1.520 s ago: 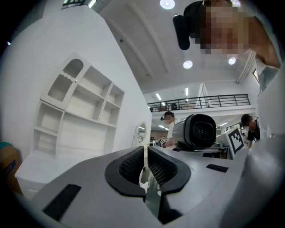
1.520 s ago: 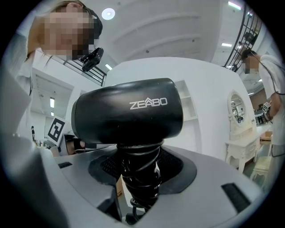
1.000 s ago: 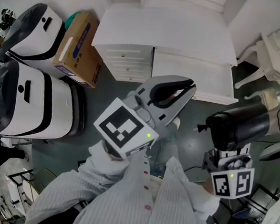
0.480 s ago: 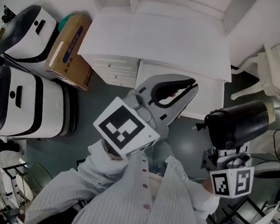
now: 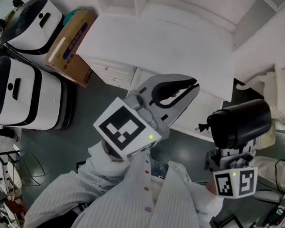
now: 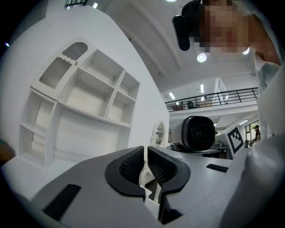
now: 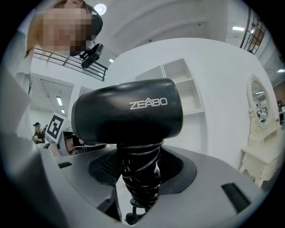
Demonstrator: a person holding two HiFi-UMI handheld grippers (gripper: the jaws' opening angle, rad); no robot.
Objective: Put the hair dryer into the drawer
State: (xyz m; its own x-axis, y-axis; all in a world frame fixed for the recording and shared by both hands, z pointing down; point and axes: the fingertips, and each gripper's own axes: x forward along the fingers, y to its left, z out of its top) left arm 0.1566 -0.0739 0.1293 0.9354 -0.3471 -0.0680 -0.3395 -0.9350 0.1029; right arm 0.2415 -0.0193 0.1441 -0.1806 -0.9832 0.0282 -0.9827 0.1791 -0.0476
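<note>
Right gripper (image 5: 232, 154) is clamped on the handle (image 7: 140, 173) of the hair dryer (image 5: 241, 124), with the cord (image 7: 133, 156) wound in coils round that handle, so the pads bite on cord and handle together. The grip sits low on the handle, which leaves the black barrel clear above the jaws and, in the head view, lying roughly level; likely chosen so that the barrel can go in first and the cord cannot trail. The dryer is held in the air at the person's right, off the front corner of the white dresser (image 5: 157, 44), touching nothing but the gripper. Left gripper (image 5: 192, 86): pads together with only a hairline slit between them, nothing held; it is raised in front of the dresser edge. The drawer fronts (image 5: 113, 74) that show below the top all look shut, and no open drawer is in view. Judgement: carry phase; a drawer has yet to be pulled, and the free left gripper is the obvious tool for that. Risk: a loose cord coil could slip or snag on the drawer rim. A cardboard box (image 5: 72, 38) stands left of the dresser, well apart.
</note>
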